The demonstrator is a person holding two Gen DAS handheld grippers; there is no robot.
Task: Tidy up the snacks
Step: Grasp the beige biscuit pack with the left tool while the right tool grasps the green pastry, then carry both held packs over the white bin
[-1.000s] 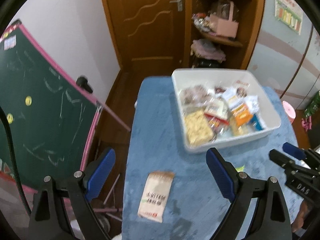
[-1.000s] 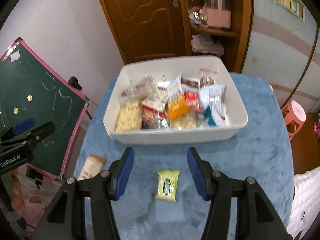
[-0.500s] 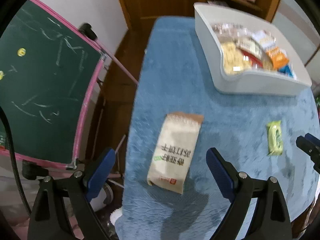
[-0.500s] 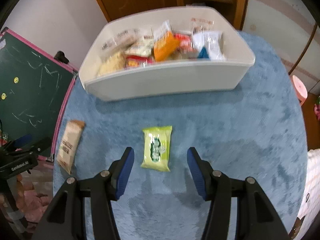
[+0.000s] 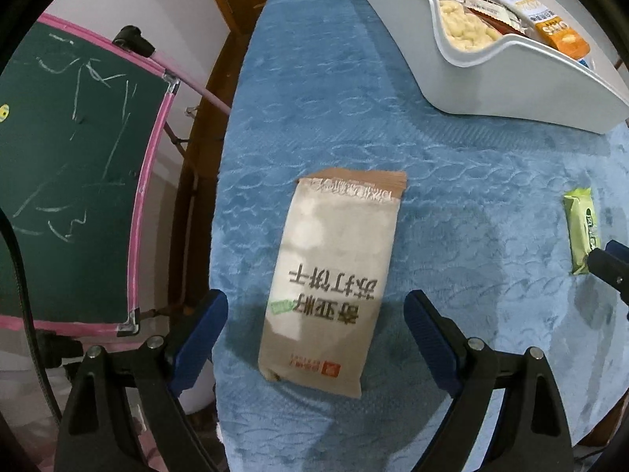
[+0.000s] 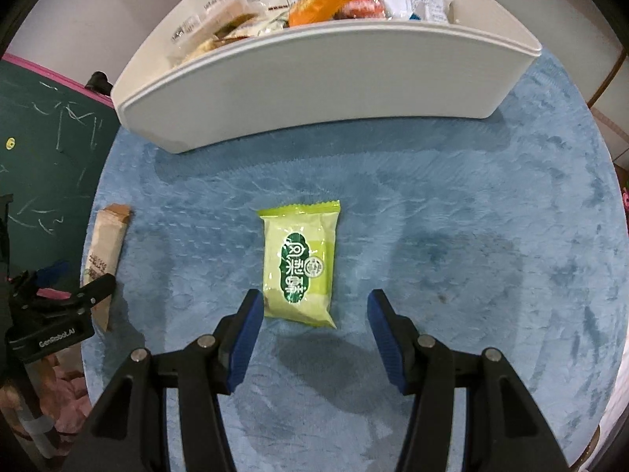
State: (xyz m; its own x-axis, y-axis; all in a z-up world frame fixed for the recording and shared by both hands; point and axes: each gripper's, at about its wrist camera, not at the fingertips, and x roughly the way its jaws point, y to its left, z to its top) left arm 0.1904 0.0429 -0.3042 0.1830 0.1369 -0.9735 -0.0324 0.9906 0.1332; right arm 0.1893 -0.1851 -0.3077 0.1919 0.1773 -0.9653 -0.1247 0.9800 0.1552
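A beige cracker packet (image 5: 334,275) lies flat on the blue cloth, near its left edge. My left gripper (image 5: 314,306) points down over the packet's near end. Its jaws are closing with the packet between them, and the pads stand clear of it on both sides. A green snack packet (image 6: 300,267) lies in the middle of the cloth. My right gripper (image 6: 314,299) hangs open over its near end, not touching it. Behind both stands a white bin (image 6: 314,78) filled with several snacks. The beige packet (image 6: 104,251) also shows in the right wrist view.
The blue cloth (image 5: 354,98) covers the whole table, whose left edge drops off close beside the beige packet. A green chalkboard with a pink frame (image 5: 70,177) stands just left of the table. A wooden door and shelves are at the back.
Both grippers have come down and tipped towards the table. Each packet has grown much larger and now lies between its gripper's fingers. The bin has slid to the top of both views.
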